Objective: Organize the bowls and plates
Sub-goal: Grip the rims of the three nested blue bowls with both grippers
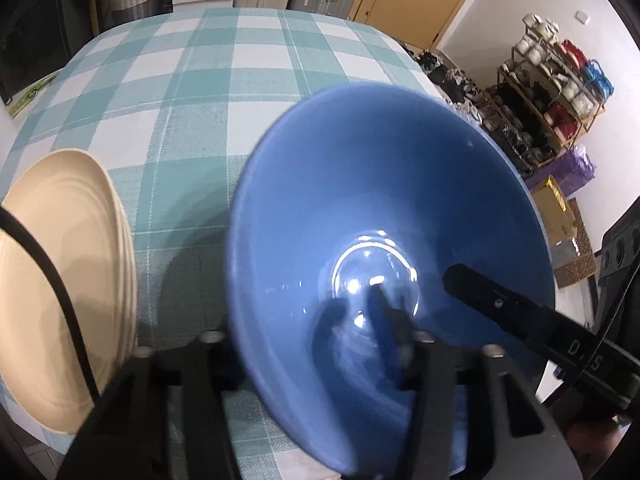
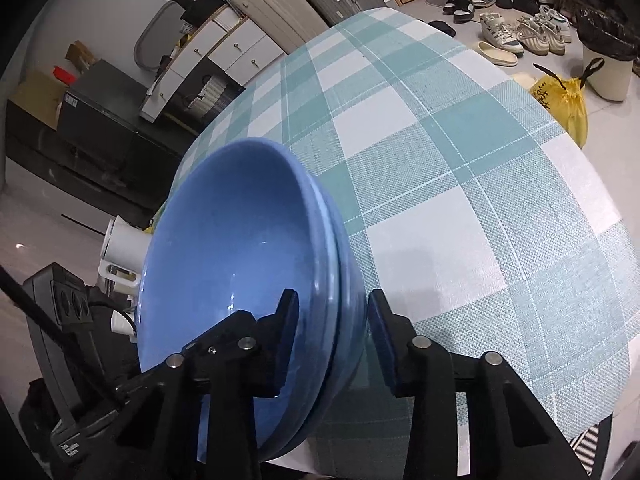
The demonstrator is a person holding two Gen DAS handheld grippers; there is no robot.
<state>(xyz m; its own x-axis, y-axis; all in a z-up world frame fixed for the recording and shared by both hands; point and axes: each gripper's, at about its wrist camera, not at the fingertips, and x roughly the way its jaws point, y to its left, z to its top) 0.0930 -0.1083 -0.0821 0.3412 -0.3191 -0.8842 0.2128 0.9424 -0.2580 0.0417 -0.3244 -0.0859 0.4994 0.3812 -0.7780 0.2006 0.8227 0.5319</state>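
Left wrist view: left gripper (image 1: 304,344) straddles near rim of blue bowl (image 1: 384,216), one jaw inside, one outside; whether pads press, cannot tell. Cream plates (image 1: 64,280) just left of jaws. Checked table (image 1: 192,92) open ahead.

Right wrist view: right gripper (image 2: 334,336) spans rim of stacked blue bowls (image 2: 240,248); outer pad (image 2: 380,340) apart from wall, so jaws spread. Table edge close left; free room right.

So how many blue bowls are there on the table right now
2, as far as the rims show: the top blue bowl is nested inside a lower blue bowl, stacked at the near table edge between both grippers. More could be hidden beneath.
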